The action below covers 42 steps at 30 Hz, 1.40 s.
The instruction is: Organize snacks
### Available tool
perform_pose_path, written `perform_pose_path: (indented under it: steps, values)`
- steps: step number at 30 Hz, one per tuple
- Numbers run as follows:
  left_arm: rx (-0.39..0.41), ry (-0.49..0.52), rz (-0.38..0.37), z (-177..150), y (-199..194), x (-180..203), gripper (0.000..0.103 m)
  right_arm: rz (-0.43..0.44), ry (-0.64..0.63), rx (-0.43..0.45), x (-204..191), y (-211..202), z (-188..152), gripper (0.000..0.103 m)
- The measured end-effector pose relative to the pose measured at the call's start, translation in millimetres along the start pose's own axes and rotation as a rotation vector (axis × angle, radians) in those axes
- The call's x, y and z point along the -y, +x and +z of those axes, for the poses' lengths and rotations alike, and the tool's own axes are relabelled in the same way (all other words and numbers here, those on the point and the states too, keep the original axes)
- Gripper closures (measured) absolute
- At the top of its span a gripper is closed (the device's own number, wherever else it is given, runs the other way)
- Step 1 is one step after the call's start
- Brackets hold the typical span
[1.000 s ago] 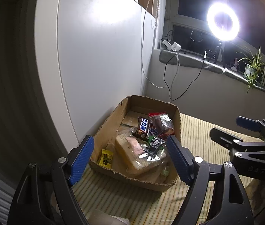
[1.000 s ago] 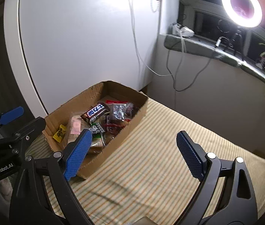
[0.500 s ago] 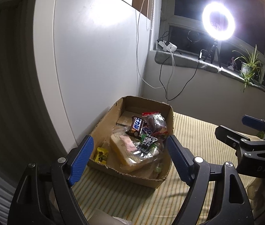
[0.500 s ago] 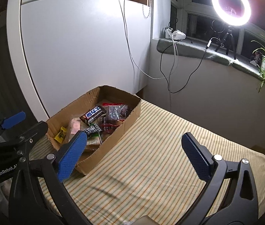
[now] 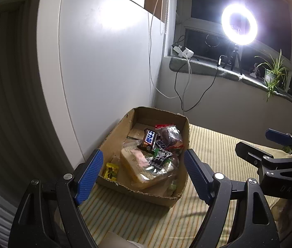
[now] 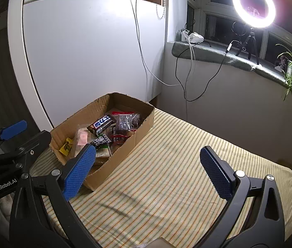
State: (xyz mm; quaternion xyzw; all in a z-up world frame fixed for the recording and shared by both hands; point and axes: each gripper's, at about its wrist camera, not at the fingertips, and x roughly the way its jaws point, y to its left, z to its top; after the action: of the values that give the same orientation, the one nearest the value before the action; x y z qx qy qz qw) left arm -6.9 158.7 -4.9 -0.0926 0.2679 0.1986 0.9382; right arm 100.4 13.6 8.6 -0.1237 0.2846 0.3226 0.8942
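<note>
So both my claws are just hanging over the bed-like surface with the yellow striped cloth (image 6: 166, 186) right now, nothing in either one. My right gripper (image 6: 148, 165) has its blue-padded jaws spread all the way, only bare striped cloth between them, and they've just finished opening that last bit. My left gripper (image 5: 141, 175) is spread wide too, released, with the near end of the open brown cardboard box (image 5: 123, 128) showing between the pads but not touching them. All the snacks sit in that box, which is pushed up next to the white cabinet panel (image 6: 88, 51): a dark chocolate bar with a blue-and-white label (image 5: 149, 140) on top of the pile, a clear bag of dark red dried fruit (image 6: 127, 122) toward the far end, a clear-wrapped slab of yellow cake (image 5: 139, 165) in the middle, a black-and-green packet (image 5: 160, 157) lying on it, and a small yellow candy wrapper (image 5: 110, 171) alone in the near corner. A glowing ring light (image 6: 253, 5) stands on the windowsill.
</note>
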Motion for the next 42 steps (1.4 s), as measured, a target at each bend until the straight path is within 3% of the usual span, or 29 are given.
perform_pose_path:
  steps: [42]
  values:
    - [-0.007,0.024,-0.013,-2.6,2.8,8.9,0.023,-0.007,0.036,-0.036,19.1,6.7,-15.1,0.0]
